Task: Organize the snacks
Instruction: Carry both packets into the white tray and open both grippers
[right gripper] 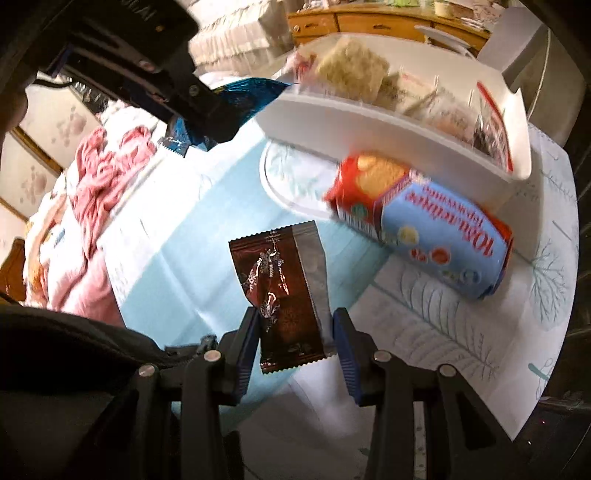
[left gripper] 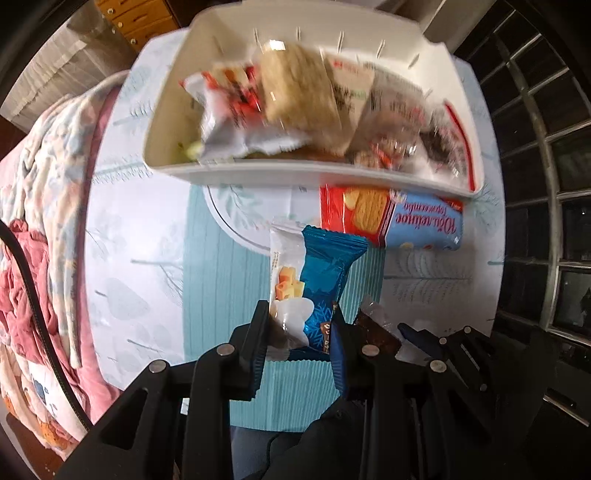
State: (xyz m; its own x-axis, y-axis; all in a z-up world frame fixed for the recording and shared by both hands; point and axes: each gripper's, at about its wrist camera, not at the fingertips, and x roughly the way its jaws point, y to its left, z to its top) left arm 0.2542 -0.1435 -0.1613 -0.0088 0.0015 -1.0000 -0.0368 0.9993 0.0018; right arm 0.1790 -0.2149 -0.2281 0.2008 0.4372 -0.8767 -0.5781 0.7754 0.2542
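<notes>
My left gripper (left gripper: pixel 300 325) is shut on two packets held side by side, a white cheese snack packet (left gripper: pixel 286 273) and a blue snack packet (left gripper: pixel 327 269), above the table. My right gripper (right gripper: pixel 293 325) is shut on a dark brown snack packet (right gripper: pixel 282 291); that packet's end shows in the left wrist view (left gripper: pixel 376 328). A white bin (left gripper: pixel 258 173) holding several snack packets stands at the far side; it also shows in the right wrist view (right gripper: pixel 369 122). A red and blue biscuit pack (left gripper: pixel 391 219) lies against the bin's front wall, also in the right wrist view (right gripper: pixel 424 221).
The table has a pale blue leaf-print cloth (left gripper: pixel 147 258) and a ribbed blue mat (left gripper: pixel 229 280). Pink and patterned blankets (left gripper: pixel 40 229) lie on the left. A dark window grille (left gripper: pixel 546 184) is on the right. A wooden dresser (right gripper: pixel 369 22) stands behind.
</notes>
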